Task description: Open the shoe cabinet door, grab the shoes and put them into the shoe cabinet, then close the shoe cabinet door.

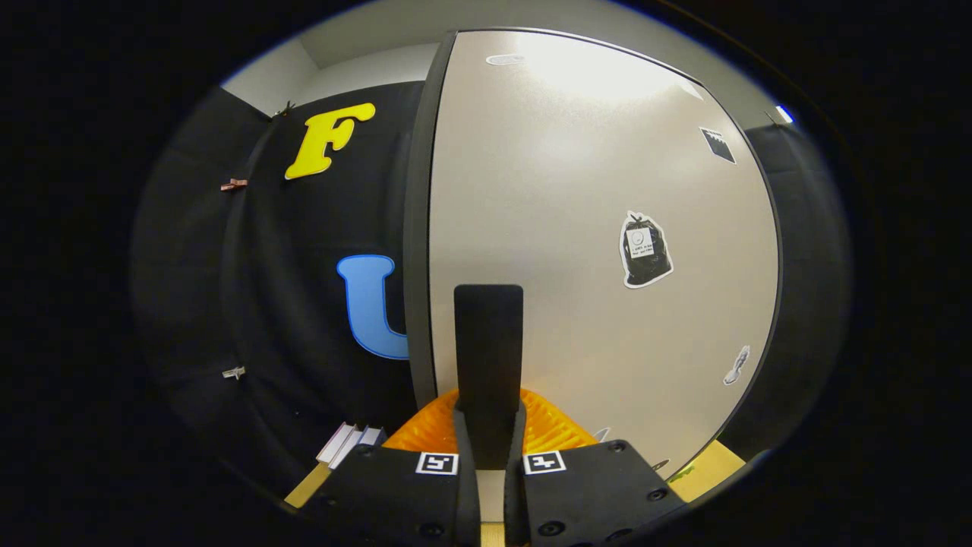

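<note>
Gripping dark door handle (pixel 488 357), tongs (pixel 490 444) seemingly clamped; shoe cabinet door (pixel 592 251) just beyond.

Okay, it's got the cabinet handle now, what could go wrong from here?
1. The hand-held gripper seems shut on the black flat bar handle only near its lower end, so the handle could slip out when pulled.
2. The pale grey cabinet door with a dark edge stands right next to the black cloth wall; a wide swing might snag the cloth.
</note>
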{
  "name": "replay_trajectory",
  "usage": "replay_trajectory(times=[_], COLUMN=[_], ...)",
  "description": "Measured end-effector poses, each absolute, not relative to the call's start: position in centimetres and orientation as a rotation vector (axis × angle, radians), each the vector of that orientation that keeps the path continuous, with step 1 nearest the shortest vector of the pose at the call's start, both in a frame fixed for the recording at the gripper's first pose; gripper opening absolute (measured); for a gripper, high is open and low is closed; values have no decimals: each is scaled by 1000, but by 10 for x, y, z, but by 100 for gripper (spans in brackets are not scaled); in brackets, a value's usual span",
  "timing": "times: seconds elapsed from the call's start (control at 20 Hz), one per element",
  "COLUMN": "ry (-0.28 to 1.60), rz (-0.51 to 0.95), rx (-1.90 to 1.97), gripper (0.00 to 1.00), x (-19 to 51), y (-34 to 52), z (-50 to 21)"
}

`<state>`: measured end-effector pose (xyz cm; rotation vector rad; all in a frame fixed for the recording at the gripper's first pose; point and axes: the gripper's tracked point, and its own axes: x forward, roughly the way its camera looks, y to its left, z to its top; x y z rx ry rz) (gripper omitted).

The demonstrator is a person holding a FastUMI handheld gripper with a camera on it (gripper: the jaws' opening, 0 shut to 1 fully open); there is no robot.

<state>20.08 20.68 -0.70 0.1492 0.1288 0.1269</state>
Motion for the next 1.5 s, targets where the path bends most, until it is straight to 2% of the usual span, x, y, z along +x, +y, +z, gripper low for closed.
replay_trajectory(times=[0.85, 1.5], ry=[118, 122], rz=[244, 228], rx=[169, 145], gripper=[16, 16], x=[86, 30], y=[155, 90], z=[7, 8])
